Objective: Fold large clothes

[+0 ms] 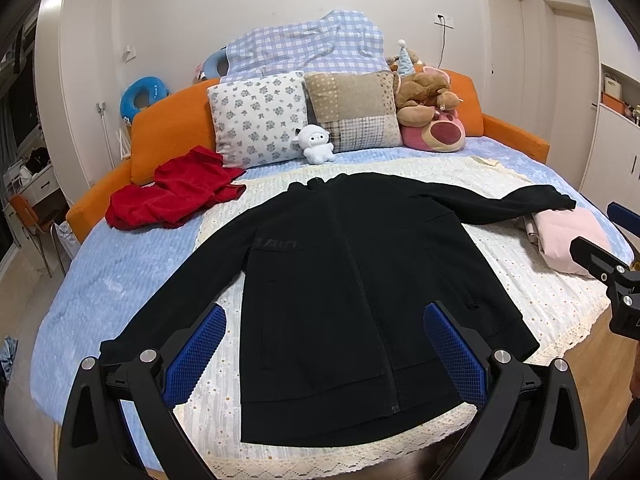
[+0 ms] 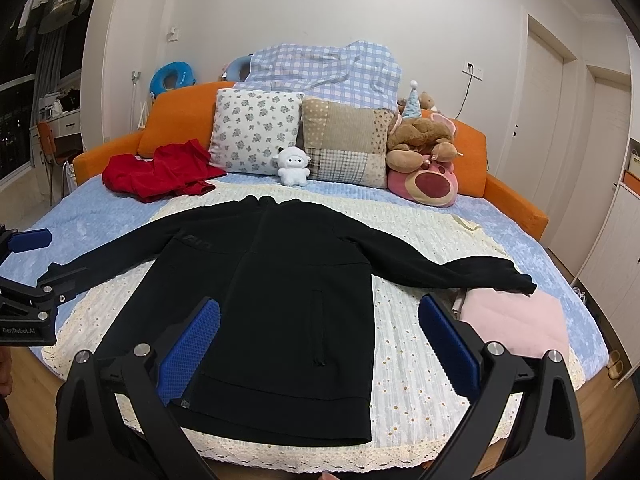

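A large black zip jacket (image 1: 340,280) lies flat and face up on a cream lace cover (image 1: 520,280) on the bed, both sleeves spread out. It also shows in the right wrist view (image 2: 272,292). My left gripper (image 1: 324,352) is open and empty, held above the jacket's hem. My right gripper (image 2: 320,348) is open and empty above the jacket's right side. The right gripper shows at the right edge of the left wrist view (image 1: 612,264), and the left gripper at the left edge of the right wrist view (image 2: 32,280).
A crumpled red garment (image 1: 176,196) lies at the bed's far left. A folded pink garment (image 1: 568,240) lies under the right sleeve's cuff. Pillows (image 1: 260,120), a white plush (image 1: 316,144) and teddy toys (image 1: 432,116) line the orange headboard (image 1: 168,128). Doors stand at the right.
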Tool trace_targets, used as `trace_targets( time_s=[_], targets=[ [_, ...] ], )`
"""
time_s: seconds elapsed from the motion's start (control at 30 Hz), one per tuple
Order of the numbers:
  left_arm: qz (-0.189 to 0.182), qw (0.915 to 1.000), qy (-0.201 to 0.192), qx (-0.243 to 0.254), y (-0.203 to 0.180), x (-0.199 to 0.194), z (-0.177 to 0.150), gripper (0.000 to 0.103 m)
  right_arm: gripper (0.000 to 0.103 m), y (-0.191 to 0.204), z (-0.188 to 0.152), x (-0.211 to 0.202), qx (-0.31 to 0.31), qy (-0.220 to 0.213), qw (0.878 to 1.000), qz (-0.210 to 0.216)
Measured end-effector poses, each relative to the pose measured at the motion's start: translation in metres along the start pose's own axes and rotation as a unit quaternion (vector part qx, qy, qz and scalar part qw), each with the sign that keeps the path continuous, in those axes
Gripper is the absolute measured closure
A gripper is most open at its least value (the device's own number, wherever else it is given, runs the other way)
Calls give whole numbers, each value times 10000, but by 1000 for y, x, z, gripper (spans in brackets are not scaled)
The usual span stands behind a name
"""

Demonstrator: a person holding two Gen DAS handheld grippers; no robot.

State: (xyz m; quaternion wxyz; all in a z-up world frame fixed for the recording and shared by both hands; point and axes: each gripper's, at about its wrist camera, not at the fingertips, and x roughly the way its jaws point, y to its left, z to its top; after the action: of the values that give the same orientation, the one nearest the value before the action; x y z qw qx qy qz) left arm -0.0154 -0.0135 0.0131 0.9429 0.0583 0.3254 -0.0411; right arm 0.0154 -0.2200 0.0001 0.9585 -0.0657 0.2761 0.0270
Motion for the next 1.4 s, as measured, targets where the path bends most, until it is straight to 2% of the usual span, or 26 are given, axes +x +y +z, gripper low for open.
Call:
trace_targets(
  time_s=[0.53, 0.6, 1.03, 1.23, 1.4],
  targets=[
    [6, 10000, 55, -4, -10, 1, -3, 3, 5, -2, -4, 7, 8, 55, 10000, 17],
    [4, 10000, 51, -6, 1, 5, -1, 3, 5, -2, -5, 9, 4, 67, 10000, 19],
    [-36, 9999, 105, 12, 1, 16, 2, 3, 5, -4, -11, 17, 84, 82, 9999, -6],
    [-364, 9992, 139, 60, -20, 36, 19, 3, 5, -33, -6, 16, 424, -247, 9986, -206],
    [-588, 9975, 103, 376, -60, 69, 42, 3, 5, -86, -6, 29, 366, -638, 9956, -588]
  ],
)
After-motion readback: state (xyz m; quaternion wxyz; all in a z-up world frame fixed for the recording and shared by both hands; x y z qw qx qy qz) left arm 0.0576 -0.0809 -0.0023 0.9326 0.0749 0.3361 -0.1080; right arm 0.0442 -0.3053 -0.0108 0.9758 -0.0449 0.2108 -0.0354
